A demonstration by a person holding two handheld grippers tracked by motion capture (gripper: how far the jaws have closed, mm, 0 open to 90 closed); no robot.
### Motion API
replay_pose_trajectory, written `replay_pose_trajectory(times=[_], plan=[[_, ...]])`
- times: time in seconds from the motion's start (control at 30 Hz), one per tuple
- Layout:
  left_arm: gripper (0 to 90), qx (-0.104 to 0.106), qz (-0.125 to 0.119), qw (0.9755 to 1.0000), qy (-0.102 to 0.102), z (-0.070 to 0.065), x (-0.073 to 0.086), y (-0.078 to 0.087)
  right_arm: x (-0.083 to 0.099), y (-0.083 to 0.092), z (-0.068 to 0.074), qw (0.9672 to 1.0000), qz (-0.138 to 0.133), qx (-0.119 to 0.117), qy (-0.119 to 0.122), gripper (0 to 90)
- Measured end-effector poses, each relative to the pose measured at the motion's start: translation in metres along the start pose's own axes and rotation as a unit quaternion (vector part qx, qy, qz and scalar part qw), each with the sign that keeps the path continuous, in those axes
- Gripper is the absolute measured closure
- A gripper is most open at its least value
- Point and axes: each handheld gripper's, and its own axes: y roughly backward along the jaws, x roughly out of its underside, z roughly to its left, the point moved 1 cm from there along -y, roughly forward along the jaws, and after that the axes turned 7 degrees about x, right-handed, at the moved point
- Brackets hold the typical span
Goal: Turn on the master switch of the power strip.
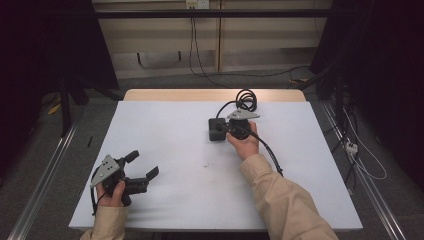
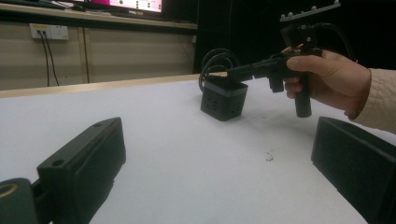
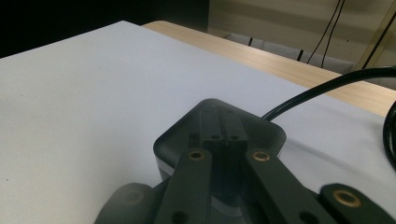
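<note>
A small black box point(image 1: 214, 136) stands on the white table point(image 1: 170, 130), right of centre toward the far side, with a coiled black cable point(image 1: 246, 99) behind it. My right gripper point(image 1: 220, 128) is shut, its jaws pressed together with nothing between them, and the tips rest over the box's top point(image 3: 261, 133). In the left gripper view, the right gripper point(image 2: 232, 72) reaches level over the box point(image 2: 224, 100). My left gripper point(image 1: 144, 164) rests at the near left of the table, open and with nothing between its jaws.
A wooden strip point(image 1: 210, 95) edges the far side of the table. A small dark speck point(image 1: 205, 165) lies mid-table. The right gripper's cable point(image 1: 270, 152) trails along the sleeve. Loose wires point(image 1: 360, 155) and metal rails run on the floor beside the table.
</note>
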Motion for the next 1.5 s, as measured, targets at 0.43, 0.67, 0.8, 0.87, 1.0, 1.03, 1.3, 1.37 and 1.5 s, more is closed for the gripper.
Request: replay_pose_trajectory(times=[0.43,0.67,0.8,0.87,1.0,1.03,1.3,1.37,1.5], plan=[[2.7,0.000,0.001,1.0000,-0.001,0.0001,0.0001,-0.0003,0.0004,0.0000,-0.0002,1.0000,-0.001,0.000,-0.004,90.0],[2.6,0.000,0.002,1.0000,-0.002,-0.0001,0.0001,-0.0003,0.0007,0.0001,0.0003,1.0000,-0.002,0.001,-0.006,90.0],[2.6,0.000,0.000,1.0000,0.000,-0.0002,-0.0001,0.0000,0.0003,0.0001,0.0008,1.0000,-0.001,0.003,-0.004,90.0],[2.7,-0.001,0.001,1.0000,-0.002,0.0002,-0.0001,0.0005,0.0006,0.0002,0.0009,1.0000,-0.001,0.003,-0.005,90.0],[2.7,0.000,0.000,1.0000,-0.001,0.0000,-0.0002,0.0006,0.0002,0.0001,0.0008,1.0000,0.000,0.003,-0.006,90.0],[2.7,0.000,0.000,1.0000,-0.001,-0.0001,-0.0002,0.0006,0.0002,0.0002,0.0007,1.0000,0.001,0.002,-0.006,90.0],[2.7,-0.001,0.001,1.0000,-0.002,-0.0005,-0.0003,0.0001,0.0010,-0.0006,0.0030,0.9999,0.005,-0.008,-0.006,90.0],[2.7,0.001,0.001,1.0000,-0.003,-0.0003,-0.0004,-0.0002,0.0005,-0.0007,0.0053,1.0000,0.004,0.001,0.008,90.0],[2.7,0.000,0.000,1.0000,-0.001,-0.0003,-0.0001,0.0001,0.0013,-0.0006,0.0048,1.0000,0.002,0.002,0.004,90.0]])
